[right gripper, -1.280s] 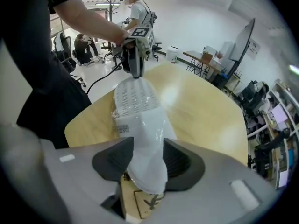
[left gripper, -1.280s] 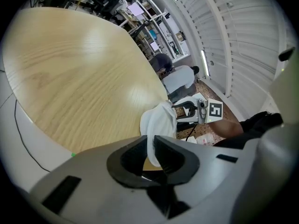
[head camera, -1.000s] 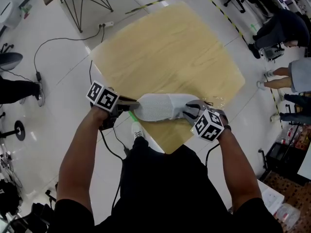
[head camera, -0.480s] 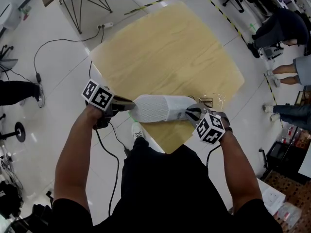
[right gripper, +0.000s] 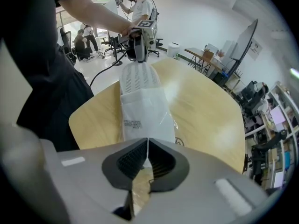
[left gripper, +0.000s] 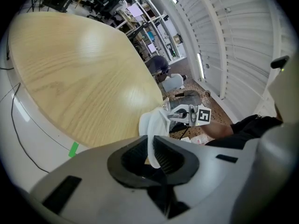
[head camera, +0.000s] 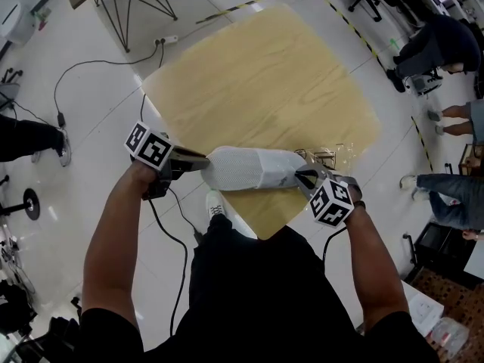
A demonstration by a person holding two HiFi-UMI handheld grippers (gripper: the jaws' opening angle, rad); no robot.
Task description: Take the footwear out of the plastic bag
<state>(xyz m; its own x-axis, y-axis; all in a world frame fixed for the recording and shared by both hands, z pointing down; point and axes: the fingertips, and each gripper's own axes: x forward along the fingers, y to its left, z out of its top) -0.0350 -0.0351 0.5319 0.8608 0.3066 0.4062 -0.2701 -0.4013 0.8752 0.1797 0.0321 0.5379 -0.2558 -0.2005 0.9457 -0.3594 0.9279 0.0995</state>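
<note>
I see the white slipper (head camera: 240,169) hanging lengthways between my two claws, above the near edge of the wooden table (head camera: 265,82). The left gripper (head camera: 203,161) pinches the slipper's bare end, with white fabric squeezed between its jaws, which have just tightened a little. The plastic bag (right gripper: 145,111) still sleeves the other half of the slipper. The right gripper (head camera: 306,174) points steeply down. Its jaws have just been closing and now press together on the bag's thin edge.
</note>
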